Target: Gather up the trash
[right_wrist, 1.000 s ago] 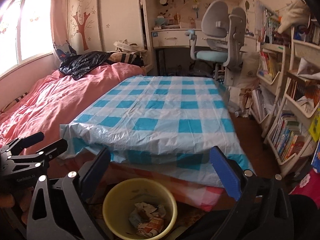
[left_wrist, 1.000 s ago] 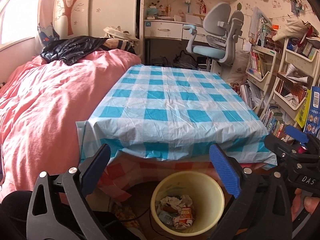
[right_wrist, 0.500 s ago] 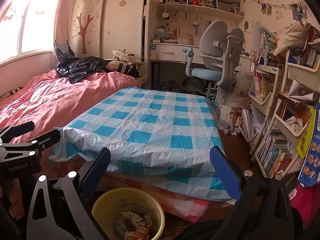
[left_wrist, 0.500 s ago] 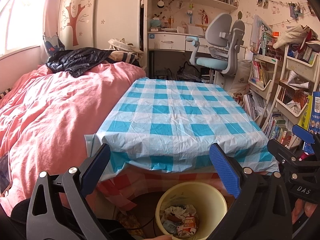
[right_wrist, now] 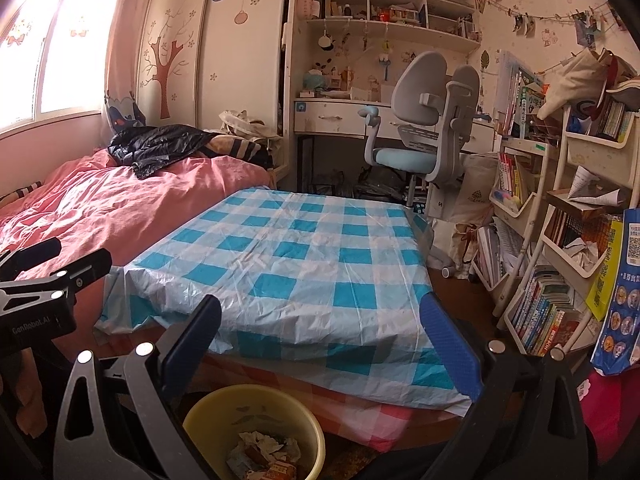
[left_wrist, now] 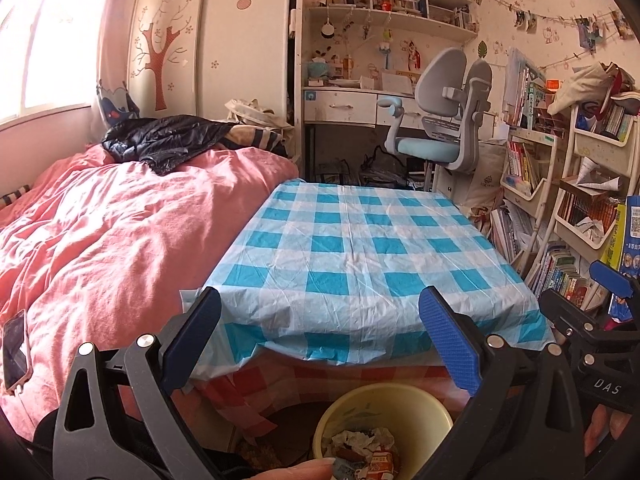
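Left gripper (left_wrist: pixel 320 344) and right gripper (right_wrist: pixel 320 344) are both gaping wide, holding nothing. Crumpled trash (right_wrist: pixel 266 458) is sitting in the yellow bin (right_wrist: pixel 208 412) beneath them.

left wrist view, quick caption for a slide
Open left gripper above a yellow bin of trash, facing a blue checked table.

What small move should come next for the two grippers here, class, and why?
Probably hold both grippers back and end the collection. The left gripper and right gripper are open and empty, the checked tablecloth shows no litter, and crumpled trash already lies in the yellow bin below the table.
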{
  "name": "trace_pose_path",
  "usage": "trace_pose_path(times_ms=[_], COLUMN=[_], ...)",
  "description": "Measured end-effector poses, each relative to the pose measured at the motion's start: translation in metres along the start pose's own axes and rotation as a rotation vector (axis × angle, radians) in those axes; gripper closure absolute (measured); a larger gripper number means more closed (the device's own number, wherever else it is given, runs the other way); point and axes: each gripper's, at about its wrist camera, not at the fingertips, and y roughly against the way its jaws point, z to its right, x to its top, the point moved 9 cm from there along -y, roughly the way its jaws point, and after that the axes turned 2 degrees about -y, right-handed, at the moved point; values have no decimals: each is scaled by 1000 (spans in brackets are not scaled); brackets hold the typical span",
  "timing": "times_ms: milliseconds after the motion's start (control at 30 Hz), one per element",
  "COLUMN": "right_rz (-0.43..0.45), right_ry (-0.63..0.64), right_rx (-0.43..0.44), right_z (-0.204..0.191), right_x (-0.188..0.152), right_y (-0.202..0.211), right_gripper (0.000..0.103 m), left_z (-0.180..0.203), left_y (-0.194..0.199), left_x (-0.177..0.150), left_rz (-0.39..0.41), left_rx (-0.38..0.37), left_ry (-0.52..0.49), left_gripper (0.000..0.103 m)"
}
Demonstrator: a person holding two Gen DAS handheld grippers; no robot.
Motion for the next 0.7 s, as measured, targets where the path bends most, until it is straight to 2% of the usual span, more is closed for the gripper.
trace_pose_path(times_ms=[700], right_rz=[11], right_ry=[15], right_rx=[1], right_z=[-7], right_x=[3], right_y=[2], right_gripper=[8], left_z=[2], left_y=[5], left_x=[7], left_rz=[26], left_rx=[3], left_ry=[-3], left_gripper=[7])
